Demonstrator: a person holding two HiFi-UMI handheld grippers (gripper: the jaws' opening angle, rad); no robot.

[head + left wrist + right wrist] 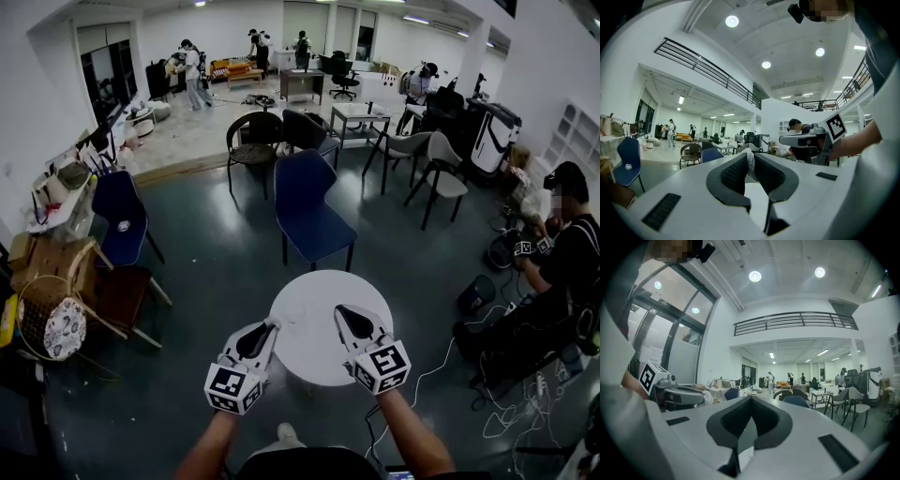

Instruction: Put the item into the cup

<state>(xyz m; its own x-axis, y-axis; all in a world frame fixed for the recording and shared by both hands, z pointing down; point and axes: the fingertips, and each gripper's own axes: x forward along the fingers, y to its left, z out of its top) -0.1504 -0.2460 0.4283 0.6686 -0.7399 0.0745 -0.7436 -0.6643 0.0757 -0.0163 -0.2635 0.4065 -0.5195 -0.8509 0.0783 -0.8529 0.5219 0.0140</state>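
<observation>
Each hand-held gripper, left (270, 325) and right (341, 310), is a pale grey shell narrowing to two jaws faced with black ribbed pads (735, 174). In the head view a white cube (234, 386) with black square markers caps its six-o'clock end. The person wears a dark top (305, 465).

No words, numbers or brand names can be read anywhere. The cube (232, 386) on the left tool (270, 326) and the cube (382, 364) on the right tool (345, 314) bear only black-and-white square markers. A round emblem (124, 226) on a blue chair (114, 202) is too small to read.
</observation>
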